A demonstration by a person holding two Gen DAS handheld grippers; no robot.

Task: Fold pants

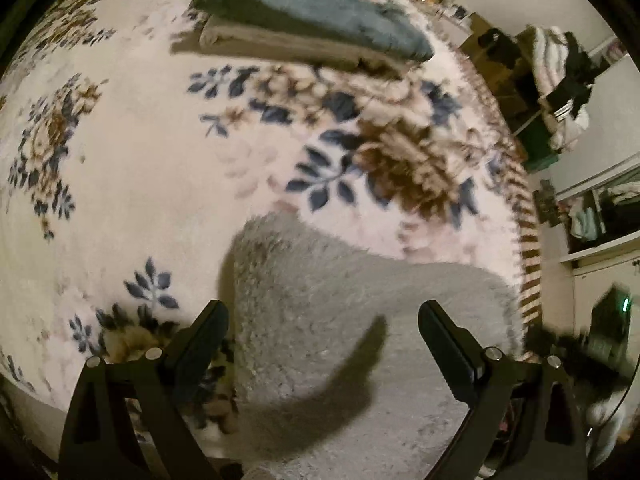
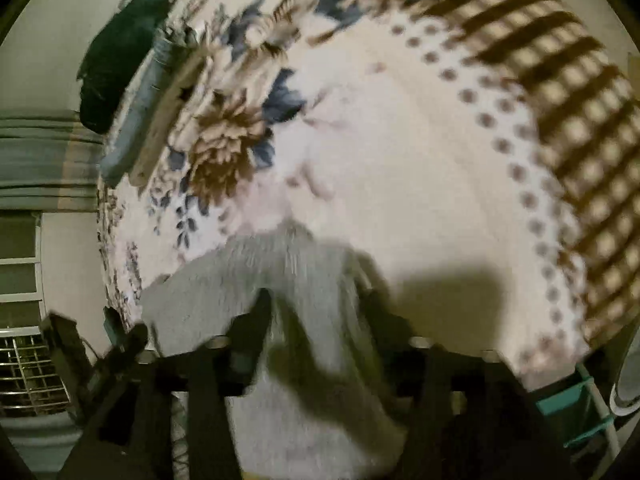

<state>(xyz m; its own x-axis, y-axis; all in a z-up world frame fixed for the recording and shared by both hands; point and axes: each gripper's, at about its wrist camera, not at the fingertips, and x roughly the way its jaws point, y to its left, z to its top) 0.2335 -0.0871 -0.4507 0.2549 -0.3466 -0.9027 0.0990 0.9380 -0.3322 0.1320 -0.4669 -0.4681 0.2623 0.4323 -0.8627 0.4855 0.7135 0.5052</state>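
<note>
No brand, label or writing can be read anywhere. The grey fleece pants (image 1: 360, 320) lie folded on a floral blanket (image 1: 140, 160), their long side running from the near edge away towards the blanket's striped border (image 2: 560, 80). The left gripper (image 1: 323, 320) hovers over them with its jaws wide apart and nothing between them. The right gripper (image 2: 316, 304) is blurred; its jaws stand apart with grey cloth between them, gripping nothing firmly. Further off lies a stack of folded clothes (image 1: 312, 28).

Pants (image 1: 360, 320) lay on blanket (image 1: 140, 184), near its right edge. Folded stack (image 1: 312, 28) sat on blanket well behind pants. Shelves (image 1: 600, 216) stood right of blanket.
</note>
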